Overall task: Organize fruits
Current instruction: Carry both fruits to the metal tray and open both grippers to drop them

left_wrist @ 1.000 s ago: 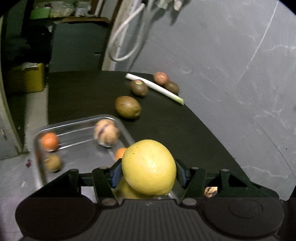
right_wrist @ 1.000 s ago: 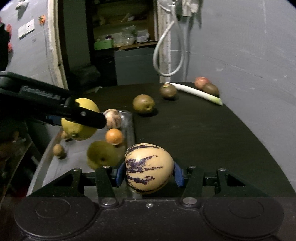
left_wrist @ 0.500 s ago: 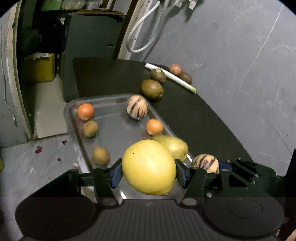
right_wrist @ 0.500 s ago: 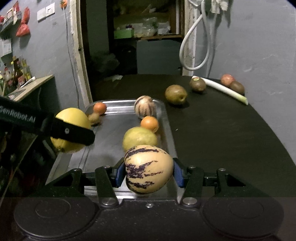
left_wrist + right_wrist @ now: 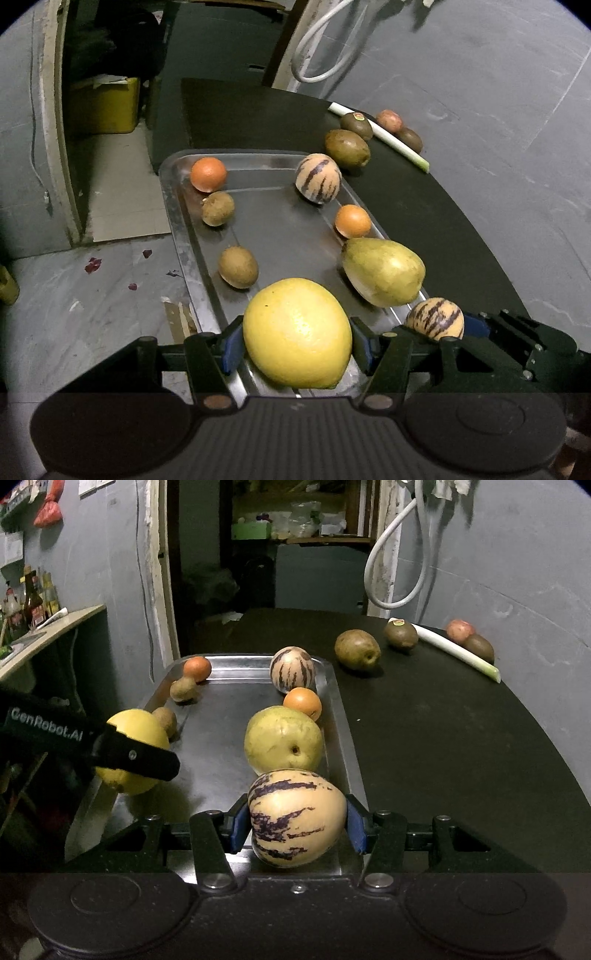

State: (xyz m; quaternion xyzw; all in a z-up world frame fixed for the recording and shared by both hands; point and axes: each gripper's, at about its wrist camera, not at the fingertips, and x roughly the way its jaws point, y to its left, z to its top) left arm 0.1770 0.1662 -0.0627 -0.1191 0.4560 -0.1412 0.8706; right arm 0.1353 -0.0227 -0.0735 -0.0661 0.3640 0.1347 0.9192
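My left gripper [image 5: 297, 341] is shut on a large yellow citrus [image 5: 297, 334] over the near end of the metal tray [image 5: 173, 206]; it also shows in the right wrist view [image 5: 131, 751]. My right gripper [image 5: 297, 825] is shut on a striped pepino melon [image 5: 297, 818] over the tray's near right corner. In the tray [image 5: 218, 746] lie a green pear [image 5: 282, 740], a second striped melon [image 5: 291, 668], two oranges [image 5: 303, 703] and three small brown fruits [image 5: 238, 266].
On the black table [image 5: 443, 738] beyond the tray lie a brown pear [image 5: 356, 649], a kiwi [image 5: 400, 635], a leek stalk [image 5: 458, 651], a red fruit [image 5: 460, 629] and another brown fruit [image 5: 478, 648]. A grey wall runs along the right. Floor drops off left of the tray.
Both grippers have pulled back toward the tray's near end while holding their fruit, so the whole tray has come into view.
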